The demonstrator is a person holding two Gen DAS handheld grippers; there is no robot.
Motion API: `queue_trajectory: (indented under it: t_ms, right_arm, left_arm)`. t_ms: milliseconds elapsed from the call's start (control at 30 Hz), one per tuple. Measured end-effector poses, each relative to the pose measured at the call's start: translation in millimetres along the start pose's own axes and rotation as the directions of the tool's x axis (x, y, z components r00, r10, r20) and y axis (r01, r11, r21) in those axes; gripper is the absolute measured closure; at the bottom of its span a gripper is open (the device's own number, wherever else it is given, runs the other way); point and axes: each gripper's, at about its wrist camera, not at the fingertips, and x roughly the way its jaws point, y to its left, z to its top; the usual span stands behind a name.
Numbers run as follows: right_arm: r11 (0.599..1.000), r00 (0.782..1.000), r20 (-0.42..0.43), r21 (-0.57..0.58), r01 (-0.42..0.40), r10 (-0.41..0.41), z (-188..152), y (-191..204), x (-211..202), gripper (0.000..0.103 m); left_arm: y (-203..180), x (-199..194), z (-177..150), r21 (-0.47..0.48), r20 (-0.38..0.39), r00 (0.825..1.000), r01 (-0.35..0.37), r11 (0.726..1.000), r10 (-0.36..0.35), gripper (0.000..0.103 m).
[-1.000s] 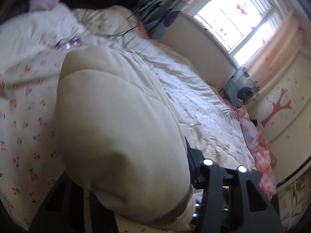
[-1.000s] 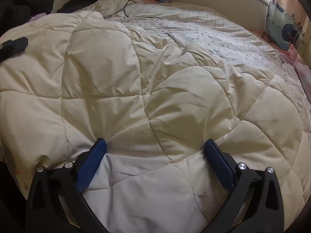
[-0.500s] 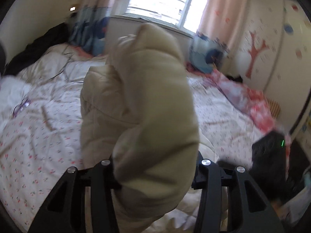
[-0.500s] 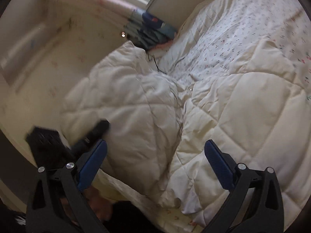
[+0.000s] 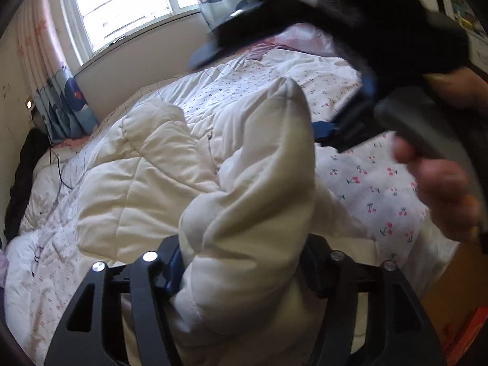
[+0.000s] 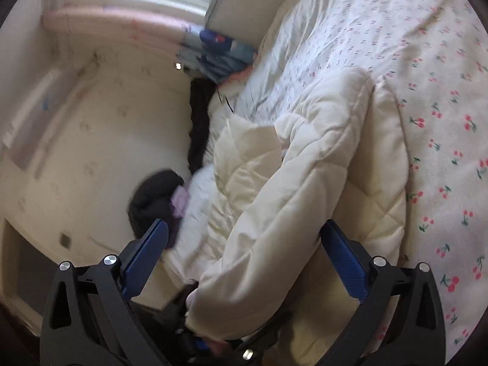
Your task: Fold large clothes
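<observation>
A thick cream quilt (image 5: 146,183) lies heaped on a bed with a cherry-print sheet (image 5: 366,183). My left gripper (image 5: 244,262) has a bunched corner of the quilt standing up between its jaws. The jaws are opening, and the padding still fills the gap against both pads. A person's hand (image 5: 442,189) holds the other gripper close by at the upper right, blurred. In the right wrist view my right gripper (image 6: 244,244) stands open. A long fold of the quilt (image 6: 289,198) runs up between its blue pads (image 6: 146,253), nearer the right-hand one.
Dark clothing (image 6: 158,195) and a lilac item lie at the bed's far edge by the wall. A blue patterned curtain (image 5: 67,106) hangs below the window (image 5: 122,6). A thin black cable (image 5: 58,164) trails over the bedding.
The left gripper has rolled and swung sideways with the quilt corner, and its jaws stand wider. The right gripper lifted off the flat quilt, rolled, and now sits close to the left one.
</observation>
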Motion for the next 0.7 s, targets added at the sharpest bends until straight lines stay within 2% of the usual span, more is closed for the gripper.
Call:
queue_trajectory:
  t_ms: [33,67,100,133,167,233,300,333,433,467,533,600,633,667,700]
  right_arm:
    - [0.995,0.996,-0.025,-0.062,0.079,-0.08,0,7,9,0.006]
    - [0.975,0.982,-0.044,-0.139,0.175,-0.182,0,14,19,0.006]
    - [0.934,0.953,-0.054,-0.221,0.279,-0.298,-4,19,31,0.006]
    - [0.904,0.932,-0.059,-0.27,0.331,-0.358,-7,21,38,0.006]
    - [0.891,0.922,-0.062,-0.29,0.35,-0.382,-9,19,41,0.006]
    - [0.878,0.908,-0.048,-0.282,0.387,-0.416,-8,11,38,0.006]
    - [0.858,0.886,-0.043,-0.278,0.432,-0.461,-11,-1,33,0.006]
    - [0.862,0.886,-0.051,-0.264,0.434,-0.461,-13,-8,31,0.006]
    - [0.871,0.889,-0.062,-0.245,0.426,-0.453,-18,-22,17,0.006]
    - [0.868,0.888,-0.058,-0.25,0.429,-0.455,-19,-21,16,0.006]
    - [0.86,0.884,-0.047,-0.262,0.438,-0.465,-17,-24,14,0.006]
    - [0.851,0.879,-0.041,-0.274,0.448,-0.475,-22,-22,15,0.006]
    - [0.846,0.875,-0.04,-0.28,0.453,-0.482,-26,-24,12,0.006]
    - [0.843,0.873,-0.041,-0.285,0.456,-0.486,-30,-28,10,0.006]
    - [0.844,0.872,-0.045,-0.283,0.456,-0.487,-41,-30,3,0.006]
  left_arm:
    - [-3,-4,-1,0.027,-0.007,1.0,-0.005,1.0,0.005,0.04]
    - [-4,-9,-2,0.05,-0.016,1.0,-0.004,0.999,0.005,0.04]
    - [-4,-16,-3,0.066,-0.024,1.0,0.007,0.998,-0.006,0.04]
    - [-3,-22,-3,0.073,-0.028,0.999,0.028,0.997,-0.026,0.04]
    - [2,-36,-6,0.072,-0.026,0.997,0.07,0.995,-0.069,0.04]
    - [11,-57,-5,0.065,-0.027,0.989,0.149,0.987,-0.147,0.038]
    - [30,-82,-10,0.057,0.024,0.982,0.185,0.981,-0.187,0.038]
    - [41,-90,-11,0.044,0.051,0.985,0.16,0.986,-0.162,0.038]
    - [86,-92,-11,-0.051,0.107,0.994,0.012,0.999,-0.006,0.038]
    - [110,-81,-9,-0.126,0.111,0.992,-0.039,0.991,0.053,0.038]
    - [141,-60,-6,-0.242,0.111,0.989,-0.065,0.968,0.094,0.038]
    - [164,-25,-3,-0.328,0.08,0.995,-0.024,0.944,0.053,0.038]
    - [165,-5,-2,-0.348,0.051,0.999,0.03,0.937,-0.013,0.038]
    - [157,15,0,-0.346,0.012,0.996,0.083,0.935,-0.084,0.037]
    - [143,24,-2,-0.301,-0.016,0.998,0.056,0.952,-0.064,0.037]
